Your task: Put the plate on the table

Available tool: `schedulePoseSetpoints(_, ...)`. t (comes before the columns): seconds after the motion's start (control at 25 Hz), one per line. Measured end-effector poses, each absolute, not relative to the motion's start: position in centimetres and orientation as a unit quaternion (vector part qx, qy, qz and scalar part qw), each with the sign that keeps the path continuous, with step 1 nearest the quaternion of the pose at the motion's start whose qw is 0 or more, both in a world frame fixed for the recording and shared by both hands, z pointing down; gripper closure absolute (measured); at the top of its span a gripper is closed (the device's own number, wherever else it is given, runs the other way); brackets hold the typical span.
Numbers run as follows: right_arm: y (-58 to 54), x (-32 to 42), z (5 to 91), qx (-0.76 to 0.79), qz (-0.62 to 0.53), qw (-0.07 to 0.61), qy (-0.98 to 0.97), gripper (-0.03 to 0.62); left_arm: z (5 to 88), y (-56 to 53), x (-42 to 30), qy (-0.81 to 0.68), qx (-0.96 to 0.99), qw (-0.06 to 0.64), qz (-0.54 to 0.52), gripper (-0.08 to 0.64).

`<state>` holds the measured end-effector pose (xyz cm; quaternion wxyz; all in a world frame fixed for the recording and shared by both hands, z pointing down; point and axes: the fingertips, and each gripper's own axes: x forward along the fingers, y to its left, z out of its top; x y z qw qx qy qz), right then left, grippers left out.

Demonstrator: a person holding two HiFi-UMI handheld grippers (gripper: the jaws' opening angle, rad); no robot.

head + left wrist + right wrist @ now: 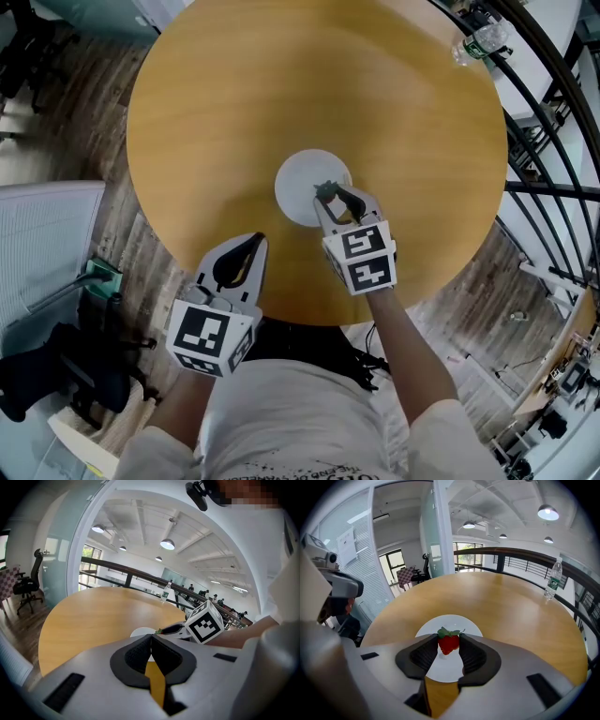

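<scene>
Right gripper view is showing the plate (465, 622) lying flat on the table (501, 597), directly beneath and just ahead of my fingers (427, 654). I am therefore judging the placing itself as done: the plate is resting on the wood near the table's middle, with nothing gripping it. My right gripper (449, 645) is instead pinching a strawberry (448, 639) between its two dark ribbed pads, jaws standing fairly wide around the fruit. The fruit is hanging over the plate's near half, and I cannot tell whether it is touching. As I am reading it, the next move is calling for a gentle lowering and an easy opening, since the fruit looks soft and could roll on that slick surface. The plate is looking smooth, white, round and shallow, and the strawberry is showing red with a ragged green cap. The table is spreading out as a broad round top of pale, satiny wood. My left gripper (150, 642) is hovering at the table's near edge, jaws pressed together on nothing. Far beyond my fingertips, a clear plastic bottle (553, 579) is standing by the far rim.
</scene>
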<state>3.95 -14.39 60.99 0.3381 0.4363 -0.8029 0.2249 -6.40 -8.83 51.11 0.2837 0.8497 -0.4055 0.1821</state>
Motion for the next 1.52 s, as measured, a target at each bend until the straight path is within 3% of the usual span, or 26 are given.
schedulePoseSetpoints(1.52,-14.3,3.8,65.4,0.43,0.256,0.395,-0.771,0.427,52.5,-9.8,-8.0,-0.402,0.844,0.303,0.184,0.537)
